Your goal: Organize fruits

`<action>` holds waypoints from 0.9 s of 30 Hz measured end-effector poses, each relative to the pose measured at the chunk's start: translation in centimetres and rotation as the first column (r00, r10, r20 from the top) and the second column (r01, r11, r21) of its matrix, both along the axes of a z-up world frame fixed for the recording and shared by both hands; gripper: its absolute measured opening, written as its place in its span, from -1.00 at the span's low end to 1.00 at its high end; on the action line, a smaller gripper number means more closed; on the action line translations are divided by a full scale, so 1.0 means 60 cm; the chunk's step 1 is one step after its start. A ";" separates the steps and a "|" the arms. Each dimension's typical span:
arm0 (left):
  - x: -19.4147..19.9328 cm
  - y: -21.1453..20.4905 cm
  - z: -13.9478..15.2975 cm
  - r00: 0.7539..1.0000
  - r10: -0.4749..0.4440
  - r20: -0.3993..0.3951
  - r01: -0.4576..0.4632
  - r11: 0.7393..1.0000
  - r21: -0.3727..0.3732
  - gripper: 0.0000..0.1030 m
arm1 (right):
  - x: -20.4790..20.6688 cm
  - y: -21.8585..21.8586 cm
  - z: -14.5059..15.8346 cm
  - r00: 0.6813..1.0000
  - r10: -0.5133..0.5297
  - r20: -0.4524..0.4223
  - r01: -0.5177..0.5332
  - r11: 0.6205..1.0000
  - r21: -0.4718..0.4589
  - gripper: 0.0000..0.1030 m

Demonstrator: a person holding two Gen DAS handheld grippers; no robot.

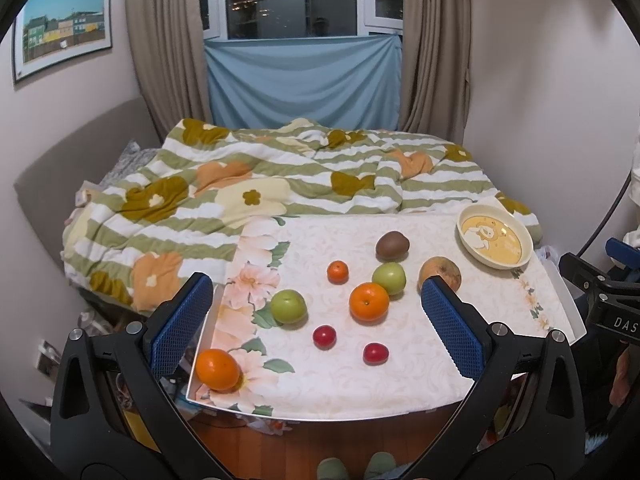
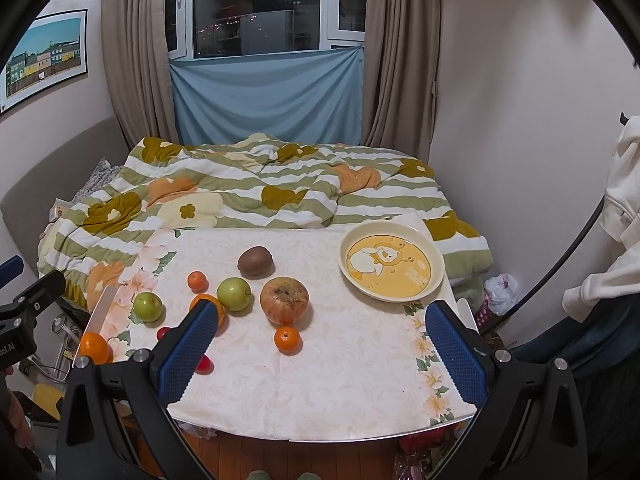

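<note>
Left gripper [image 1: 316, 320] — jaws wide apart, empty; fruits lie scattered ahead of it on the table [image 1: 352, 392]. Right gripper [image 2: 316, 344] likewise apart, empty. Small orange [image 2: 287, 340] sits just ahead between its fingers; plate [image 2: 434, 276] ahead-right, empty. Judgement: right hand nearer plate — it leads.

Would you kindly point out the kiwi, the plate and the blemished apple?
kiwi [image 2: 256, 262], right wrist view, middle of its skin.
plate [image 2: 436, 258], right wrist view, right rim.
blemished apple [image 2: 284, 299], right wrist view, its top.
</note>
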State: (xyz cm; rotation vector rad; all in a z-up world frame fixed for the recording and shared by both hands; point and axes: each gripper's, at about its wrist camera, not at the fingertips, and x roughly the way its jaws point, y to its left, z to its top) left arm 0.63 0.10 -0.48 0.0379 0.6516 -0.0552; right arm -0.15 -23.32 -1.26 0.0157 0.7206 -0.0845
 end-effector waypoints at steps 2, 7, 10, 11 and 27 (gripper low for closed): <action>0.000 0.000 0.000 1.000 0.000 -0.001 0.000 1.000 0.000 1.00 | 0.002 0.002 0.003 1.000 0.002 0.001 -0.002 1.000 -0.002 0.99; -0.001 -0.001 -0.003 1.000 -0.002 0.002 0.002 1.000 0.002 1.00 | -0.004 0.008 0.003 1.000 0.005 0.003 -0.005 1.000 -0.001 0.99; -0.001 0.000 -0.002 1.000 -0.002 0.002 0.002 1.000 0.001 1.00 | -0.004 0.009 0.003 1.000 0.006 0.004 -0.006 1.000 -0.001 0.99; -0.001 0.000 -0.002 1.000 -0.002 0.002 0.002 1.000 0.001 1.00 | -0.004 0.010 0.004 1.000 0.006 0.004 -0.006 1.000 -0.002 0.99; -0.003 0.004 0.000 1.000 -0.002 0.005 0.002 1.000 -0.005 1.00 | -0.004 0.016 0.006 1.000 0.007 0.008 -0.007 1.000 -0.002 0.99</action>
